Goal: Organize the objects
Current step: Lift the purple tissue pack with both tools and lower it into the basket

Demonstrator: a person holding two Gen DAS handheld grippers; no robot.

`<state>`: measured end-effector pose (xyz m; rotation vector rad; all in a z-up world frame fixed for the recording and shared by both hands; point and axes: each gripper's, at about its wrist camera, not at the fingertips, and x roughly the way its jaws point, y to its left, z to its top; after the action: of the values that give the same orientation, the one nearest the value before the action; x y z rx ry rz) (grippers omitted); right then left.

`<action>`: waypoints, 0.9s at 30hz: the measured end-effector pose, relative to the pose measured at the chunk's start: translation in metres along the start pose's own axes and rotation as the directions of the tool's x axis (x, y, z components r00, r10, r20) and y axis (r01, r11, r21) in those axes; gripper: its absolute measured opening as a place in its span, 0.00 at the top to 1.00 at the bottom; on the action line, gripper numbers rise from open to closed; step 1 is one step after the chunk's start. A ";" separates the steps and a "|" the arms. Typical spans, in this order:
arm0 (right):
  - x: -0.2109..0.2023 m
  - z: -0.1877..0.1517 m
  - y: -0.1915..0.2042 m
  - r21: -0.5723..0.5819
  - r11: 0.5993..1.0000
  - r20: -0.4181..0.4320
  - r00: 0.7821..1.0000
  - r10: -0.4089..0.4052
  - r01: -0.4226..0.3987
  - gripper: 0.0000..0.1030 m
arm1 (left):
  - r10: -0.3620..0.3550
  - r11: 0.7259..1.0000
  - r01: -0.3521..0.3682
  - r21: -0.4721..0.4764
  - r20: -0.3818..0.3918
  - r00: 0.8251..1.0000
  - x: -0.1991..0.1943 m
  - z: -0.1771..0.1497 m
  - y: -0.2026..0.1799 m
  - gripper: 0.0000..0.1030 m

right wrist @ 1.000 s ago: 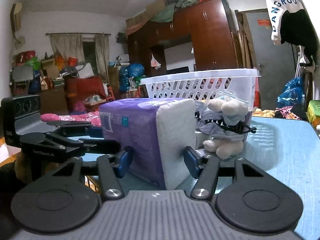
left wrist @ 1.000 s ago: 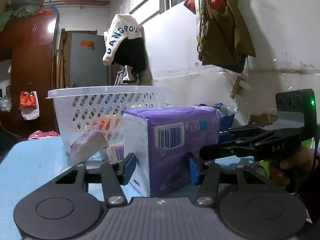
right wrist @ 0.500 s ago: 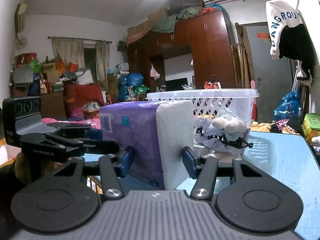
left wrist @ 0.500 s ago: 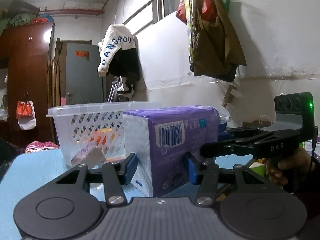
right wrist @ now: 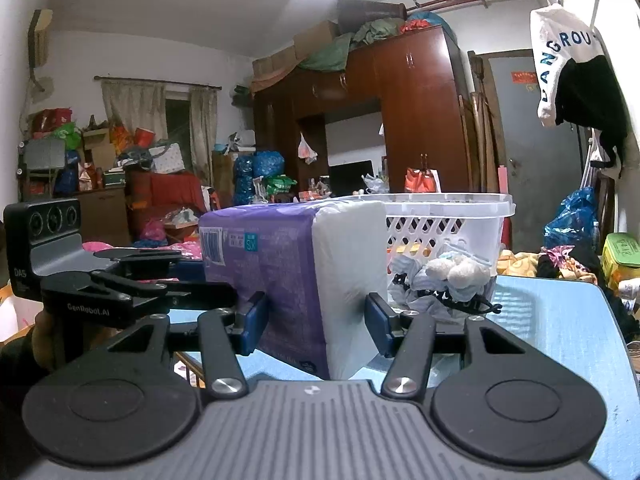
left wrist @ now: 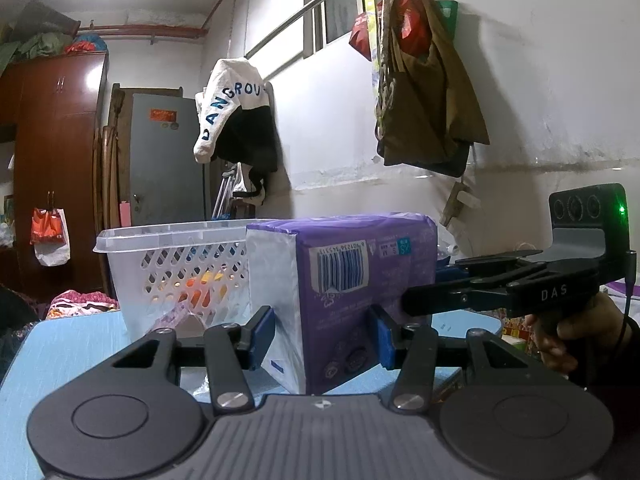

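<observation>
A purple and white soft pack is held between both grippers, one at each end, and is lifted above the blue table. My left gripper is shut on its near end. My right gripper is shut on the opposite end of the pack. A white perforated basket stands just behind the pack, with its rim about level with the pack's top. It holds colourful items. In the right wrist view the basket is behind and to the right.
A small plush toy with a black clip lies against the basket's near side. A small packet leans at the basket's foot. The table edge is at the right. A white wall with hanging bags is close behind.
Both grippers have raised the pack together. The basket and the things on the table have sunk lower in both views, and the pack's top now reaches the basket's rim.
</observation>
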<state>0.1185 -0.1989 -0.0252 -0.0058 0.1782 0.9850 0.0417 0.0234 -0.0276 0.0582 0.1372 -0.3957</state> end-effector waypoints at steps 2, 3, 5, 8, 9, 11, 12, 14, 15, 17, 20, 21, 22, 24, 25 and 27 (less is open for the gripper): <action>0.002 0.002 0.001 -0.003 1.000 -0.005 1.000 -0.005 0.005 0.45 | 0.000 1.000 0.000 -0.005 0.002 1.000 0.001 0.001 0.001 0.47; 0.002 0.002 0.000 -0.004 1.000 -0.006 1.000 -0.005 0.005 0.45 | 0.001 1.000 -0.001 -0.006 0.004 1.000 0.001 0.002 0.002 0.47; 0.003 0.005 0.000 -0.002 1.000 -0.008 1.000 -0.003 0.003 0.45 | 0.004 1.000 -0.004 -0.004 0.006 1.000 0.001 0.004 0.003 0.47; 0.005 0.009 -0.003 0.002 1.000 -0.012 1.000 0.002 -0.002 0.45 | 0.010 1.000 -0.010 0.001 0.013 1.000 0.003 0.012 0.007 0.47; 0.007 0.012 -0.004 0.004 1.000 -0.014 1.000 0.004 -0.004 0.45 | 0.014 1.000 -0.014 0.002 0.016 1.000 0.005 0.017 0.008 0.47; 0.011 0.024 -0.007 0.000 1.000 -0.015 1.000 0.003 -0.003 0.45 | 0.025 1.000 -0.025 0.008 0.032 0.999 0.010 0.031 0.013 0.47; 0.014 0.032 -0.009 -0.005 1.000 -0.015 1.000 0.002 -0.002 0.45 | 0.030 0.999 -0.030 0.010 0.042 0.999 0.013 0.039 0.017 0.47; 0.019 0.050 -0.009 -0.033 0.999 -0.010 1.000 -0.006 0.006 0.45 | 0.052 0.998 -0.054 0.026 0.069 0.996 0.021 0.058 0.024 0.47; 0.023 0.062 -0.010 -0.045 0.999 -0.007 1.000 -0.011 0.010 0.45 | 0.065 0.997 -0.068 0.031 0.079 0.995 0.024 0.068 0.027 0.47; 0.033 0.087 -0.014 -0.055 0.998 -0.008 1.000 -0.017 0.017 0.45 | 0.089 0.994 -0.094 0.050 0.094 0.992 0.034 0.090 0.036 0.47; 0.053 0.121 -0.025 -0.059 0.998 -0.005 1.000 -0.030 0.030 0.45 | 0.099 0.994 -0.102 0.033 0.061 0.993 0.058 0.123 0.059 0.47; 0.060 0.127 -0.029 -0.046 0.998 -0.007 0.999 -0.035 0.035 0.45 | 0.104 0.994 -0.105 0.028 0.039 0.994 0.068 0.131 0.067 0.47; 0.071 0.136 -0.035 -0.039 0.998 -0.015 0.999 -0.046 0.046 0.45 | 0.111 0.994 -0.111 0.015 0.011 0.994 0.083 0.138 0.078 0.47; 0.092 0.142 -0.046 -0.022 0.998 -0.044 0.997 -0.067 0.066 0.45 | 0.133 0.991 -0.134 -0.008 -0.045 0.990 0.108 0.145 0.095 0.47; 0.106 0.144 -0.053 -0.007 0.997 -0.071 0.995 -0.077 0.076 0.45 | 0.146 0.989 -0.148 -0.018 -0.071 0.987 0.119 0.144 0.102 0.47; 0.131 0.143 -0.065 0.025 0.995 -0.126 0.988 -0.090 0.094 0.45 | 0.159 0.985 -0.165 -0.042 -0.121 0.980 0.138 0.140 0.116 0.47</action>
<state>0.2638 -0.1140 0.0910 -0.0469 0.3059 0.8896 0.2299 0.0656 0.0944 0.0413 0.2567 -0.2255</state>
